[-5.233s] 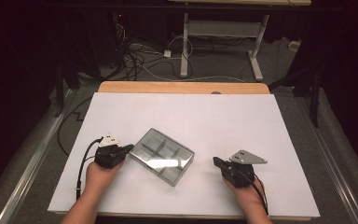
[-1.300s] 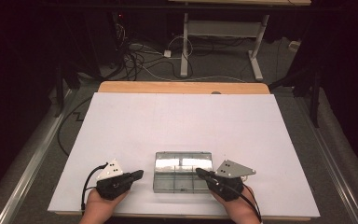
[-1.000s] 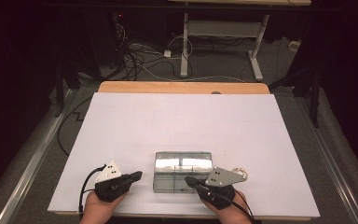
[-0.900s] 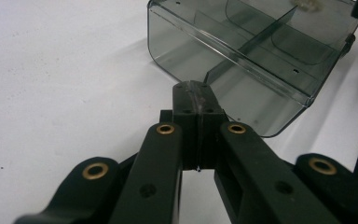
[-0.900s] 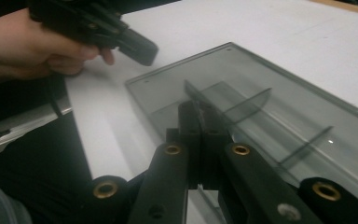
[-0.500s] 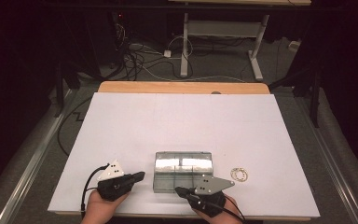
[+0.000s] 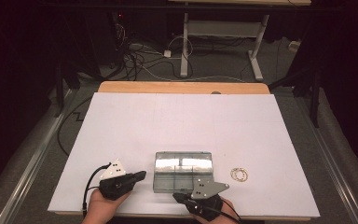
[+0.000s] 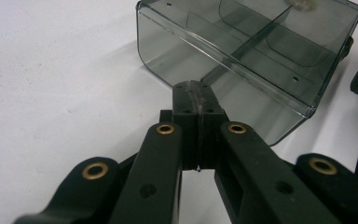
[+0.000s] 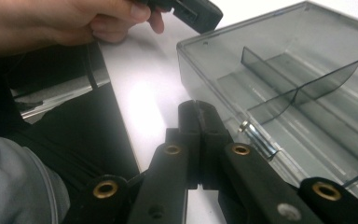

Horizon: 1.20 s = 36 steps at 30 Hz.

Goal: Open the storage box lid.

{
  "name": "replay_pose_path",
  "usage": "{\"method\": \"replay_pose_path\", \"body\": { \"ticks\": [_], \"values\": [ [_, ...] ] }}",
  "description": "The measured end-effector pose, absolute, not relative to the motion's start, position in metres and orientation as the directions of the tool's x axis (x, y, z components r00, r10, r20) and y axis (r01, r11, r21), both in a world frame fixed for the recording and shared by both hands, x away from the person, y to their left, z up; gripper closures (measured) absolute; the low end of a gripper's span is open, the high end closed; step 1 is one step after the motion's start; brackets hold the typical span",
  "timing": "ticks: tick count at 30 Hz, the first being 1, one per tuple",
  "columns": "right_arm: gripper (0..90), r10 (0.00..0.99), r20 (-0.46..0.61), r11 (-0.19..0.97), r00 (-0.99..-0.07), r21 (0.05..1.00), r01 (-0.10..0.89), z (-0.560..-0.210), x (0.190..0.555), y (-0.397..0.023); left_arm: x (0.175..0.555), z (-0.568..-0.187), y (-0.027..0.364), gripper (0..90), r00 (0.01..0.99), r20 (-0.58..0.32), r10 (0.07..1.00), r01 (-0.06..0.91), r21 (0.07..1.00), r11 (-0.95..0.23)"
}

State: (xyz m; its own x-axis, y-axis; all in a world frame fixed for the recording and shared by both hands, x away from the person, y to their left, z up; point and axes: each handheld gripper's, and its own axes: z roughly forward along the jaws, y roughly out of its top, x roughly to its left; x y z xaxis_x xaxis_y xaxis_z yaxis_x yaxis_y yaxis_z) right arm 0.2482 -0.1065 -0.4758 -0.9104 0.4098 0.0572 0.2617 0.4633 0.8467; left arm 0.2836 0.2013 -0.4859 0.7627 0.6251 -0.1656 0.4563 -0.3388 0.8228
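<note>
Clear compartment box (image 7: 183,170), both grippers' jaws closed beside it

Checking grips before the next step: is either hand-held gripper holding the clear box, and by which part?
Neither. Left hand-held gripper and right hand-held gripper are shut on nothing, beside the clear box.

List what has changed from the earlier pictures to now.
The clear box, first angled mid-table, now lies square near the front edge. The right gripper moved from the box's right end to its front, uncovering small rings. The left gripper stayed put, shut; nothing is held.
</note>
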Motion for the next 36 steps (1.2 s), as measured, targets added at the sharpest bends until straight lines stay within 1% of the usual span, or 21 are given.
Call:
{"method": "replay_pose_path", "body": {
  "ticks": [6,14,21,27,33,36],
  "values": [
    [90.0,0.408,0.053,0.504,-0.911,0.82,0.273,-0.485,0.25,-0.103,0.283,-0.486,0.201,88.2,0.771,-0.155,0.617,0.445,0.825,-0.349],
    [90.0,0.43,0.046,0.534,-0.902,0.793,0.295,-0.49,0.253,-0.105,0.283,-0.486,0.201,88.0,0.776,-0.155,0.611,0.441,0.827,-0.35],
    [90.0,0.454,0.049,0.53,-0.89,0.788,0.314,-0.49,0.254,-0.109,0.283,-0.486,0.202,88.0,0.775,-0.153,0.613,0.437,0.83,-0.346],
    [90.0,0.463,0.058,0.524,-0.884,0.787,0.326,-0.49,0.255,-0.114,0.286,-0.489,0.203,88.0,0.775,-0.182,0.606,0.451,0.831,-0.327],
    [90.0,0.447,0.068,0.517,-0.892,0.794,0.32,-0.49,0.256,-0.117,0.286,-0.489,0.204,88.0,0.772,-0.186,0.608,0.452,0.833,-0.319],
    [90.0,0.449,0.073,0.516,-0.89,0.792,0.326,-0.49,0.257,-0.117,0.289,-0.487,0.204,88.1,0.772,-0.16,0.615,0.427,0.848,-0.316]
  ]
}}
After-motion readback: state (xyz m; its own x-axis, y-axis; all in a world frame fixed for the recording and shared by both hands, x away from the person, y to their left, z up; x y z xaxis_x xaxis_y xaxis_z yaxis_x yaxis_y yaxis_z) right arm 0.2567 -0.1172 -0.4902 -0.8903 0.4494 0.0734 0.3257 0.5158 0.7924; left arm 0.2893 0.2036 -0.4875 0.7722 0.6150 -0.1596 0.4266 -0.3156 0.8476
